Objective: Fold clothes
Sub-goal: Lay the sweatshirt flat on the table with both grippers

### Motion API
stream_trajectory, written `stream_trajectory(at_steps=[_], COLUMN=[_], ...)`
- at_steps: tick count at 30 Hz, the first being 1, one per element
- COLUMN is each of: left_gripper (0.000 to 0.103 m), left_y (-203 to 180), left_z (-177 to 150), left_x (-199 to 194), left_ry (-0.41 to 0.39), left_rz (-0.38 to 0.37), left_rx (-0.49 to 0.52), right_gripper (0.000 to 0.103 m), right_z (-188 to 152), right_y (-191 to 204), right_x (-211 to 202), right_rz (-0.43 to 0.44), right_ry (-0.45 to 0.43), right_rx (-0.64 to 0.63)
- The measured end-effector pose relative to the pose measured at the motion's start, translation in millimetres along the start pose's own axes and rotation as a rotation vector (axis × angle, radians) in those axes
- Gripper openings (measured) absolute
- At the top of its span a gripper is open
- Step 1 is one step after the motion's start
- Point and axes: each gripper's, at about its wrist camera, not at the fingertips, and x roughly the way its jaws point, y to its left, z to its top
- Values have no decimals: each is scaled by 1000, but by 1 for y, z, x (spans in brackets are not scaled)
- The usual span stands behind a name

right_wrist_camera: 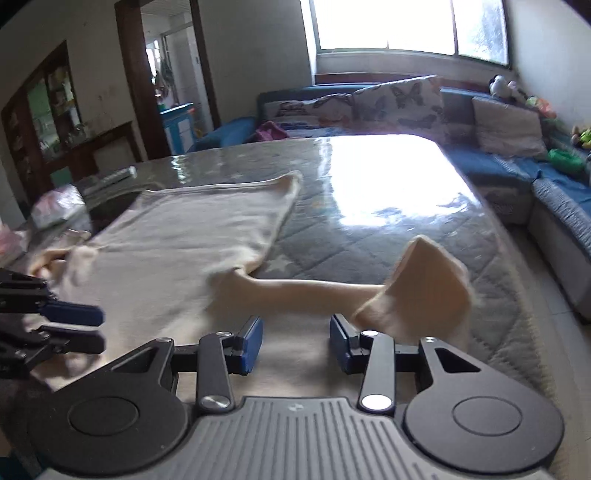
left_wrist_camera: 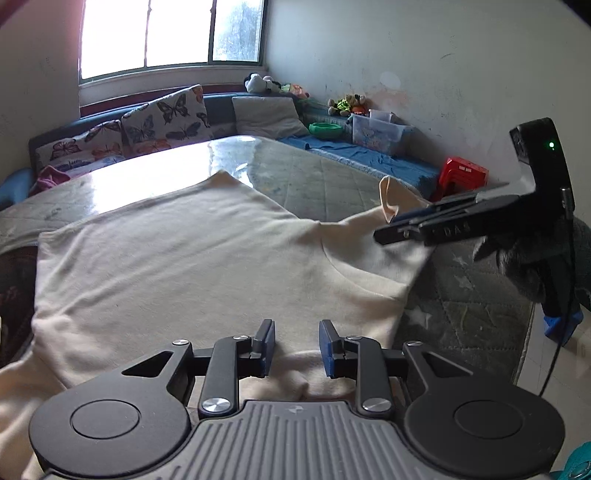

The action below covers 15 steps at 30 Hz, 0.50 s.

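We're over the cream long-sleeved top (left_wrist_camera: 192, 258), spread flat on the quilted table cover (left_wrist_camera: 332, 173), its hem toward the window (left_wrist_camera: 170, 33) and its neck end toward us. That window is our landmark.

The left gripper (left_wrist_camera: 297, 347) hangs just above the near edge of the top, on the side away from the window. Its blue pads (left_wrist_camera: 267, 341) stand apart with only bare cloth showing below the gap; nothing is pinched there. The jaws sit partly parted and empty.

The right gripper (right_wrist_camera: 295, 345) is out on the sleeve side, fingers pointing in across the garment. The sleeve (right_wrist_camera: 314, 291) runs crosswise, parallel to the window wall, and ends in a cuff (right_wrist_camera: 424, 280) that stands up off the cover, just beyond the right-hand pad (right_wrist_camera: 340, 345) on the window side. These jaws are also part-way open and hold nothing; in the left wrist view the fingers lie close over the cloth at the shoulder, and contact we cannot tell.

So the sleeve's long axis lies across the body's, and the right gripper is plainly the nearer. We judge the sleeve gets folded inward next, carried toward the left gripper.
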Motion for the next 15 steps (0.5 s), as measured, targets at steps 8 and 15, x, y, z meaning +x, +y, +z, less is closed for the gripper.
stream_trajectory(at_steps=[8, 15], left_gripper=[37, 44], left_y=[-3, -8], left_z=[-5, -6], left_x=[-3, -5], left_ry=[-18, -28], left_rz=[-1, 2], left_rx=[-14, -33], right_gripper=[47, 47], right_z=[-11, -3], right_y=[-33, -46], right_x=[-7, -11], right_rz=[-276, -355], right_ry=[-22, -60], right_rx=[-3, 51])
